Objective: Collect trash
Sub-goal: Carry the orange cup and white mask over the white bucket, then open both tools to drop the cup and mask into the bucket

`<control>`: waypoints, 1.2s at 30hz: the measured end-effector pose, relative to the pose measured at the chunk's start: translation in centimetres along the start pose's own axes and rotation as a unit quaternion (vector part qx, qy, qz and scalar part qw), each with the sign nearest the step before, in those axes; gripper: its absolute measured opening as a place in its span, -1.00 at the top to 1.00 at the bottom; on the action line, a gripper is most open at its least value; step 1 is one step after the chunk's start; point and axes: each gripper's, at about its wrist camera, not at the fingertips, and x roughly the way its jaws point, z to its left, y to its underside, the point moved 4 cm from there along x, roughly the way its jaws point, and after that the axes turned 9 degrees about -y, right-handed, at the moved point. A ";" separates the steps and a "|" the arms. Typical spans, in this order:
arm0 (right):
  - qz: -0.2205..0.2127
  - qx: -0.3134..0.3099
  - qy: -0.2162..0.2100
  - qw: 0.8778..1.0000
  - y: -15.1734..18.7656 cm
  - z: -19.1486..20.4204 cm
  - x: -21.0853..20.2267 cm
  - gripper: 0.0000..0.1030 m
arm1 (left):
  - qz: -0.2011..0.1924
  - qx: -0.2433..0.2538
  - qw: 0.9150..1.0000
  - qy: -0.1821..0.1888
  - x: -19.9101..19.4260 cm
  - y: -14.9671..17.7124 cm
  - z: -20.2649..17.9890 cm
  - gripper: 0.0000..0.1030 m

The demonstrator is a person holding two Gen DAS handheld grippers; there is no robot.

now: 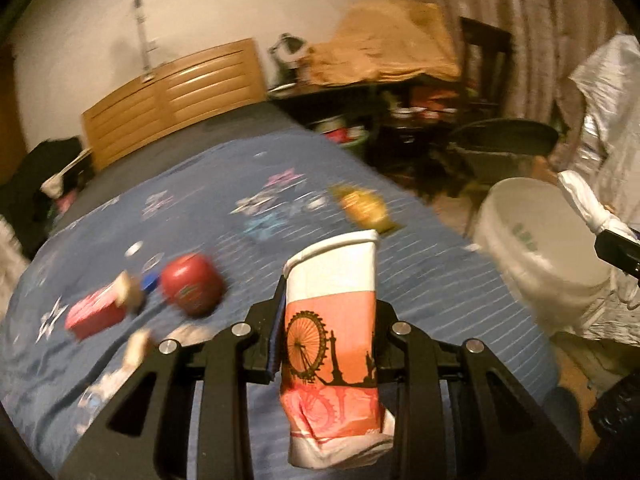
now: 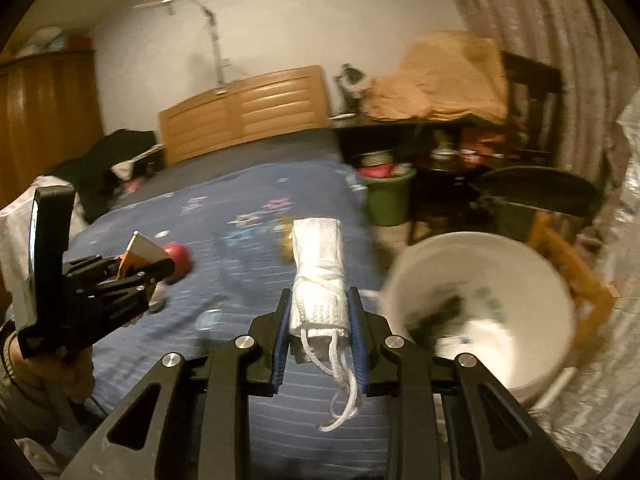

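Between the fingers of my left gripper sat a crumpled paper cup, white at the rim with an orange band printed with a Ferris wheel silhouette; the jaws were clamped on its sides and its base was crushed. Whether the cup held anything could not be determined, as its mouth faced away from the camera. My right gripper was clenched on a rolled white mask, with the ear loops hanging below the jaws.

Both grippers were positioned above the blue bedspread. On it, to the left, lay a red round container, a red box and a small blue cap, all blurred. A yellow packet lay farther out, near the bed's right edge.

Beside the bed on the right stood a white bucket. Dark debris and scraps of printed paper rested at its bottom; I could not identify them further owing to blur. A green bucket stood beyond the bed's edge, filled with items I could not distinguish.
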 end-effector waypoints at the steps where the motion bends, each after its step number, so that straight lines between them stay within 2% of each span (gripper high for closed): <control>1: -0.001 0.004 0.011 1.000 -0.2 -1.3 -0.5 0.46 | -0.004 0.007 1.000 0.007 0.2 -0.6 -1.2 0.44; 8: 0.011 0.041 0.074 0.996 -0.9 -10.4 -2.7 0.46 | -0.027 0.063 0.996 0.060 1.6 -4.8 -9.6 0.44; 17: 0.017 0.075 0.112 0.991 -1.6 -18.7 -3.6 0.46 | -0.033 0.109 0.987 0.109 3.3 -8.0 -17.5 0.44; 27: 0.027 0.090 0.115 0.989 -1.7 -21.7 -1.9 0.46 | -0.027 0.142 0.980 0.138 4.4 -8.5 -22.8 0.44; 36: 0.032 0.097 0.114 0.988 -1.0 -21.8 -1.1 0.46 | -0.009 0.152 0.976 0.154 5.6 -7.7 -24.0 0.43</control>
